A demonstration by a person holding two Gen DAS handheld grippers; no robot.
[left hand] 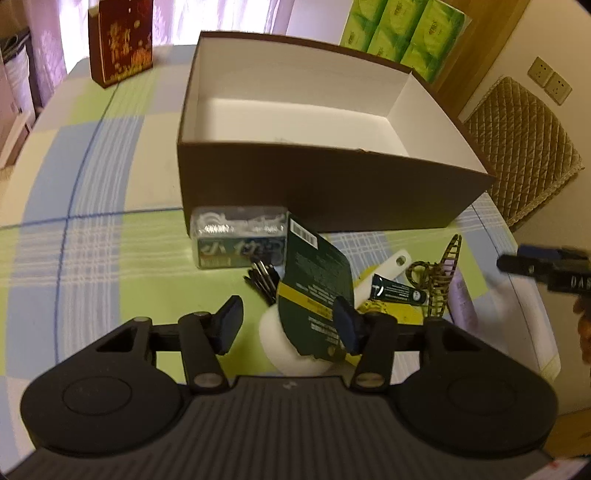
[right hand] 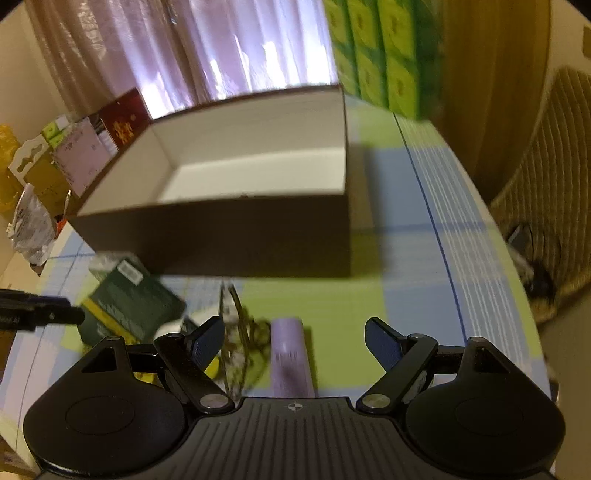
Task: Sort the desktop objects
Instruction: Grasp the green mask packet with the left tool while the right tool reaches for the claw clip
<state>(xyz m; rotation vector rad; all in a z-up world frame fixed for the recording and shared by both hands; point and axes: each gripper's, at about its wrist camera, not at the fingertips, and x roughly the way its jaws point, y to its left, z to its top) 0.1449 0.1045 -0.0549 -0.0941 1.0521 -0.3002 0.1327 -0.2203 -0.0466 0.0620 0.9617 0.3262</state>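
- Left wrist view: the left gripper (left hand: 288, 325) hangs tilted down, jaws part open around a dark green card packet (left hand: 314, 280) on a white foam roll (left hand: 284, 343), near the brown box (left hand: 332, 192); whether the pads press cannot be told.
- Packet looks light and bendy; best pinched across its lower edge.
- Right gripper (right hand: 293, 339) gapes wide and empty above a lilac tube (right hand: 290, 354), which is probably light and slippery.

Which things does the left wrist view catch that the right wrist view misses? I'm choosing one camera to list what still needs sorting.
Only the left wrist view shows the clear floss-pick box, black pens, white roll and wall sockets. Only the right shows clutter piled beside the brown box. Both show the brown box, green-black card, hair claw, lilac tube and green packs.
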